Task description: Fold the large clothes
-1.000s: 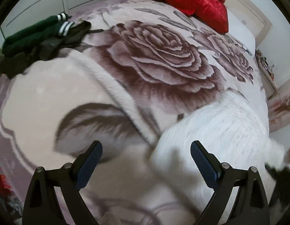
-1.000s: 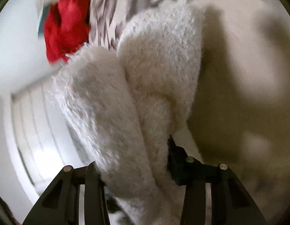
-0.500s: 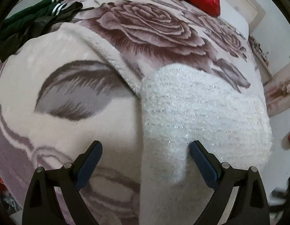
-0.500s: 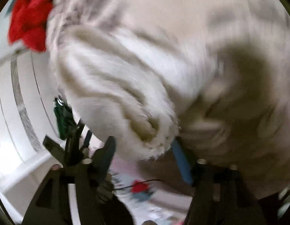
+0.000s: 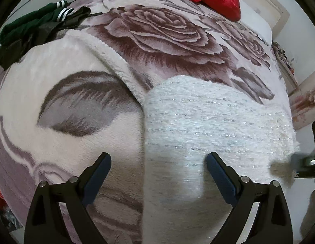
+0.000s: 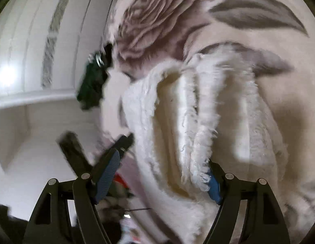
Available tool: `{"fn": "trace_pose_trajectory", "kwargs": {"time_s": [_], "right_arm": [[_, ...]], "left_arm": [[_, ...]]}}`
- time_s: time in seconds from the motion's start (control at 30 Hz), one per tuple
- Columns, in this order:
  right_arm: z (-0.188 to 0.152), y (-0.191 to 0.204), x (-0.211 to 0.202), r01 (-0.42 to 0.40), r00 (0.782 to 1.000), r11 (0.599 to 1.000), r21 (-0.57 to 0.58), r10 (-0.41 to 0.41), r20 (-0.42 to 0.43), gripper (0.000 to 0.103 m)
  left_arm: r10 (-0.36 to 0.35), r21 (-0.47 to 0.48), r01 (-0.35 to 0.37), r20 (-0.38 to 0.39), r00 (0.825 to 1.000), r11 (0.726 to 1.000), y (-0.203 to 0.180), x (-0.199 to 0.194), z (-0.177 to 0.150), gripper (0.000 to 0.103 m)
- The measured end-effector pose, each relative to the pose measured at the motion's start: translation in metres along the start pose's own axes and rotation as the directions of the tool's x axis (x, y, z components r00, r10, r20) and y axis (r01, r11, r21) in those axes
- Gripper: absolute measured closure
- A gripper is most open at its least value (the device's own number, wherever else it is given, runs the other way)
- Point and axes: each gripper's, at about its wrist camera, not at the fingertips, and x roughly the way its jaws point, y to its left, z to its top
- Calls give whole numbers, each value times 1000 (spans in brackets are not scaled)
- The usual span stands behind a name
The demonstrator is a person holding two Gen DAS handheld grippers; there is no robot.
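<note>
Bed, rose-print plush blanket point(image 5: 55, 105). 1 fluffy white knit garment point(image 5: 208, 122), folded, lying on it. Left hand-held gripper point(image 5: 158, 174): jaws wide, empty, straddling garment's left edge. Right hand-held gripper point(image 6: 159, 174): just closing slightly, unclamped; garment fringe brushes 1 pad.

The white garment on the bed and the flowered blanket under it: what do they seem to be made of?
The white garment looks like a fuzzy knit, perhaps a sweater, with shiny threads in rows; its loose hairs show at the edges. The flowered blanket looks like thick plush fleece: a short, soft pile with a matt finish and a printed rose pattern. The exact fibres cannot be told.
</note>
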Motion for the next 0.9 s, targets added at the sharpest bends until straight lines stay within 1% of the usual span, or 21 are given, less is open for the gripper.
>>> {"fn": "trace_pose_trajectory", "kwargs": {"time_s": [0.03, 0.07, 0.13, 0.2, 0.23, 0.27, 0.3, 0.33, 0.4, 0.43, 0.47, 0.5, 0.57, 0.6, 0.63, 0.67, 0.7, 0.73, 0.77, 0.8, 0.9], "right_arm": [[1, 2, 7, 57, 998, 998, -4, -57, -10, 67], [-2, 1, 9, 99, 995, 995, 2, -99, -22, 80], [3, 6, -6, 99, 995, 994, 34, -100, 26, 87], [5, 15, -28, 115, 991, 993, 35, -117, 62, 88], [10, 20, -42, 140, 986, 989, 45, -143, 83, 88], [13, 24, -51, 163, 983, 986, 40, -165, 82, 88], [21, 25, -58, 200, 975, 979, 29, -202, 95, 88], [32, 20, -62, 255, 960, 966, 34, -258, 111, 88], [53, 3, -56, 340, 934, 940, 40, -342, 104, 88], [61, -8, -46, 345, 934, 938, 44, -347, 78, 88], [65, -19, -38, 335, 940, 941, 54, -338, 43, 88], [67, -33, -28, 304, 952, 949, 81, -305, 1, 85], [65, -42, -24, 244, 970, 964, 111, -240, -46, 73], [59, -44, -30, 213, 977, 970, 118, -208, -52, 64], [50, -46, -39, 173, 985, 977, 126, -169, -42, 58], [43, -47, -45, 154, 988, 980, 129, -151, -35, 55], [28, -51, -55, 142, 990, 981, 131, -140, -28, 47], [12, -57, -61, 148, 989, 979, 137, -144, -38, 40], [2, -60, -62, 160, 987, 976, 146, -154, -51, 39], [-14, -68, -64, 163, 986, 973, 163, -153, -72, 39], [-50, -86, -60, 70, 994, 975, 209, -52, -92, 39]], "left_arm": [[-2, -1, 2, 0, 1000, 1000, -1, -2, 0, 7], [-9, -1, 9, -3, 1000, 1000, -3, -5, 1, 7], [-21, 0, 21, -2, 1000, 1000, -5, -14, 0, 7], [-46, 3, 46, -3, 999, 999, -7, -24, -3, 7], [-77, 9, 77, -16, 997, 997, -10, -29, -7, 7], [-100, 16, 101, -35, 994, 995, -13, -31, -12, 7], [-113, 21, 114, -44, 993, 993, -16, -31, -15, 7], [-133, 33, 135, -56, 990, 990, -21, -30, -23, 7], [-152, 57, 156, -76, 985, 986, -32, -24, -33, 7], [-142, 65, 147, -78, 987, 987, -35, -21, -37, 7], [-129, 77, 136, -90, 988, 988, -39, -17, -38, 7], [-116, 87, 124, -101, 988, 988, -41, -12, -40, 7], [-102, 87, 112, -108, 989, 990, -41, -7, -42, 5], [-97, 85, 108, -121, 988, 991, -39, -3, -44, 5], [-94, 82, 104, -123, 988, 991, -38, -2, -46, 5], [-97, 74, 107, -123, 988, 992, -35, 0, -49, 5], [-102, 64, 111, -125, 987, 992, -33, 1, -51, 5], [-109, 47, 116, -129, 986, 992, -30, 2, -54, 5], [-112, 33, 118, -134, 985, 992, -29, 3, -56, 5], [-112, 29, 117, -135, 984, 993, -28, 3, -57, 5], [-102, 29, 106, -132, 986, 994, -31, 1, -59, 5]]}}
